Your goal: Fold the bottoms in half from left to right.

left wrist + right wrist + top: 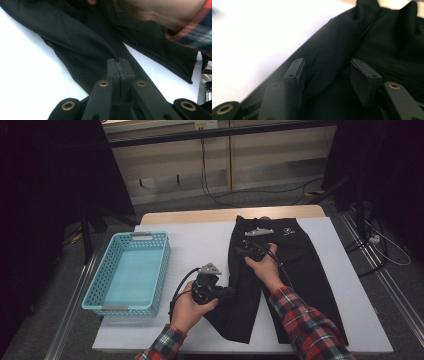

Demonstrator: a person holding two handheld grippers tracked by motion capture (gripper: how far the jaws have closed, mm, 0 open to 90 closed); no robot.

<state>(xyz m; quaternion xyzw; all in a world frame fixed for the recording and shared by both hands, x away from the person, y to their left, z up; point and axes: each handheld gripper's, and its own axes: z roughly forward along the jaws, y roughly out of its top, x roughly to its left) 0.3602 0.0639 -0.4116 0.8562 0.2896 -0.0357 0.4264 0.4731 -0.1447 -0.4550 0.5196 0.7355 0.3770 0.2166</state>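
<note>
Black trousers [300,270] lie flat on the white table cover [200,240], waistband at the far end. My left gripper [231,291] is at the near part of the left trouser leg; in the left gripper view its jaws [119,61] are pressed together on a pinched edge of the black cloth [82,37]. My right gripper [248,249] sits farther up the same leg, near the waist. In the right gripper view its jaws [327,67] stand apart with a raised fold of the trousers [329,52] between them, and the pads do not clamp it.
A light blue plastic basket [100,280] stands at the left of the table, with nothing in it. Bare white cover lies between basket and trousers. The right hand's plaid sleeve [192,32] crosses above the trousers. Cables and dark stands are on the floor beyond.
</note>
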